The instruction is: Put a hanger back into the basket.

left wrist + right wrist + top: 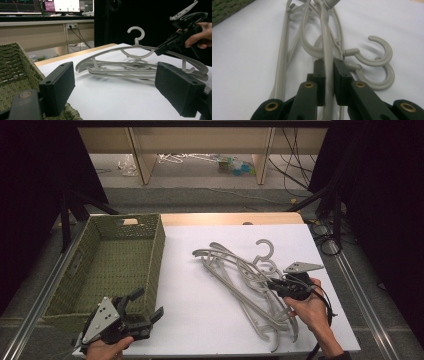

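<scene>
Several grey plastic hangers lie tangled on the white table top, right of centre. My right gripper is shut on the arm of one hanger, with the pads pressed on it from both sides. In the left gripper view that hanger sits tilted above the pile with its hook up, and the right gripper holds its right end. My left gripper hovers at the table's near left, next to the basket. It is open with nothing between its pads.
A green woven basket with nothing in it stands on the left of the table. A white sheet covers the table between basket and hangers. Metal rails run along both table sides, and dark curtains flank them.
</scene>
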Motion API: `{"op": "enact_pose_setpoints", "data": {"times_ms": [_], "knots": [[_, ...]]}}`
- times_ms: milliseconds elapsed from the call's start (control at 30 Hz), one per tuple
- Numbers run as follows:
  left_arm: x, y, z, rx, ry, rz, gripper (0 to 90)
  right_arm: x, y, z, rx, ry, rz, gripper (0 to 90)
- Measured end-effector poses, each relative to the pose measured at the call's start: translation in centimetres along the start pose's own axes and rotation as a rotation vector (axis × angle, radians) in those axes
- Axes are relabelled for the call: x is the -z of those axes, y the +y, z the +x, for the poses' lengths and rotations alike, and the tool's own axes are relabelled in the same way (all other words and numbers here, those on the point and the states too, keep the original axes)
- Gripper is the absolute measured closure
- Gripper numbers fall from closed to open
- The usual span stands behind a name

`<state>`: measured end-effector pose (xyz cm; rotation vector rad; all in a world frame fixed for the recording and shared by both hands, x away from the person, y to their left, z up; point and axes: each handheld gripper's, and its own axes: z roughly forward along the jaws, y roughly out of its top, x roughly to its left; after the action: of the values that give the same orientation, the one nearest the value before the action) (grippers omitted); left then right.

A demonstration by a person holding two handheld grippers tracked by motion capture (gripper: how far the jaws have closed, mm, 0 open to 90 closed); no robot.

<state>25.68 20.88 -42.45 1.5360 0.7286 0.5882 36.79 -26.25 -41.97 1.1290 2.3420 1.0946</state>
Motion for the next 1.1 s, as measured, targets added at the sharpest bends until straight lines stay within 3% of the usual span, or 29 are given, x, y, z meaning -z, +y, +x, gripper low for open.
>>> {"op": "enact_pose_setpoints", "data": {"times_ms": [200,233,300,333,400,467,533,700,733,800,867,900,1000,1033,1100], "knots": [[0.0,0.0,0.0,-0.001,-0.001,0.000,16.2,1.2,0.6,1.2,0.008,0.002,-0.007,81.9],[0.0,0.0,0.0,-0.003,0.000,0.001,16.2,1.5,0.8,1.5,0.040,0.019,-0.012,81.9],[0.0,0.1,0.0,-0.001,0.001,0.001,16.2,1.6,0.8,1.7,0.043,0.019,-0.011,81.9],[0.0,0.1,0.0,0.003,-0.002,0.000,16.2,1.8,1.1,2.1,0.107,0.024,-0.015,81.9],[-0.1,0.1,-0.1,0.011,-0.002,0.001,16.2,1.9,1.1,2.3,0.122,0.028,-0.008,82.0],[-0.5,0.4,-0.4,0.011,0.004,0.018,16.2,1.9,1.4,2.9,0.194,0.052,-0.004,82.0],[-0.9,0.7,-0.8,-0.001,-0.017,0.033,16.2,2.0,1.4,3.5,0.209,0.052,0.018,82.0],[-2.5,1.6,-1.7,-0.023,-0.060,0.081,17.8,1.9,1.3,4.1,0.270,0.075,0.031,82.0],[-3.6,2.2,-2.0,-0.042,-0.077,0.107,18.5,1.9,1.3,4.5,0.281,0.084,0.049,82.0],[-4.3,2.5,-2.1,-0.033,-0.099,0.129,19.1,1.9,1.3,4.6,0.291,0.089,0.050,82.0],[-5.4,3.0,-2.1,-0.054,-0.117,0.167,24.0,1.9,1.3,5.0,0.318,0.112,0.049,82.0],[-6.5,3.1,-2.3,-0.046,-0.130,0.202,23.9,1.9,1.3,5.1,0.326,0.117,0.043,82.0],[-7.7,3.2,-2.3,-0.054,-0.154,0.231,25.3,2.0,1.4,5.4,0.336,0.128,0.046,82.0],[-8.4,3.2,-2.4,-0.030,-0.168,0.255,25.3,2.0,1.4,5.5,0.344,0.128,0.044,82.0],[-9.3,3.1,-2.5,-0.026,-0.181,0.278,26.6,2.1,1.4,5.8,0.361,0.137,0.044,82.0]]}}
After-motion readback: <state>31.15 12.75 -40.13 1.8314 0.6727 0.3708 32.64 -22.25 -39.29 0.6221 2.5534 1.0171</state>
